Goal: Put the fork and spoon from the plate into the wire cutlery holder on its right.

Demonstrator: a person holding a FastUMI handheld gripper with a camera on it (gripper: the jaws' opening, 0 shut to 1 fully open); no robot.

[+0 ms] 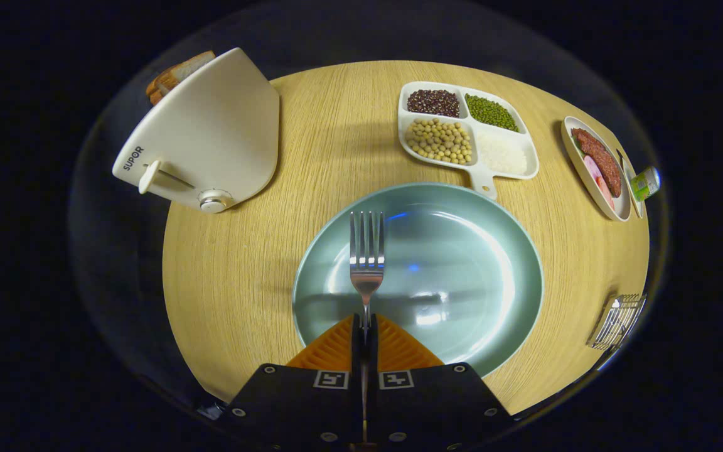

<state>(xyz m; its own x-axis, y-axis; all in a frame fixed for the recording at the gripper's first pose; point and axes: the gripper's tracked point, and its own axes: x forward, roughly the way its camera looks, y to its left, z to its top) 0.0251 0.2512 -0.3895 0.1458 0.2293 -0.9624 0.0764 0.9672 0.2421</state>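
My gripper (365, 323) is shut on the handle of a steel fork (366, 257). The fork points straight ahead from the fingertips, tines away from me, held over the pale blue-green plate (493, 251). The plate lies on the round wooden table (236, 276), just ahead of and under the fingers. The wire cutlery holder (617, 321) stands to the right of the plate, near the table's edge. A spoon-like shine shows inside the holder, but I cannot tell for sure.
A white toaster (204, 135) with bread slices stands at the far left. Beyond the plate sits a divided white dish (467, 130) of beans and rice. At the far right are a plate of sliced meat (597, 166) and a small green can (645, 182).
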